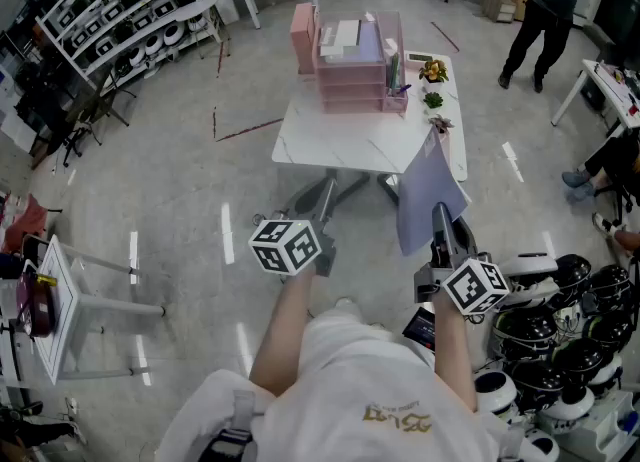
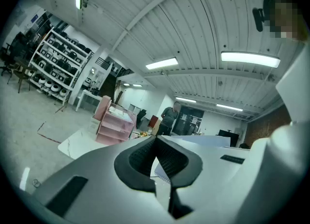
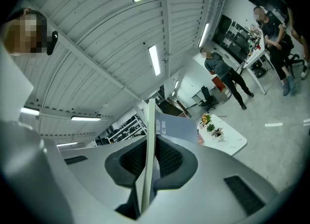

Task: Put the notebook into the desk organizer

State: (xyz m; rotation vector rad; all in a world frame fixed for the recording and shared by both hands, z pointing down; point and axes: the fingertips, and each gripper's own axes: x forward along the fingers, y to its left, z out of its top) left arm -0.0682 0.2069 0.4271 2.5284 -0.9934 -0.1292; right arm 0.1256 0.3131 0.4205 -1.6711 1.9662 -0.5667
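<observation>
Notebook (image 1: 428, 190) held well short of the desk organizer (image 1: 350, 62)
My right gripper (image 1: 441, 216) pinches its lower edge; thin, probably floppy. Left gripper (image 2: 156, 145) fingers pressed together, empty.

On the worktop (image 1: 340, 145), far side: desk organizer (image 1: 350, 62), plants (image 1: 433, 85) to its right. Before its near right corner: notebook (image 1: 428, 188) in my right tongs (image 1: 440, 214).

Bright, even overhead light for you; heavy fisheye in both claw views.
Above your left claw (image 2: 156, 139) the ceiling tubes (image 2: 250, 59) burn out to white glare, and the floor (image 1: 180, 180) ahead of it carries their streaky reflections with only faint shadows. Both claw views bend hard and fall to black at the corners; the claw bodies nearest the lens look soft.
</observation>
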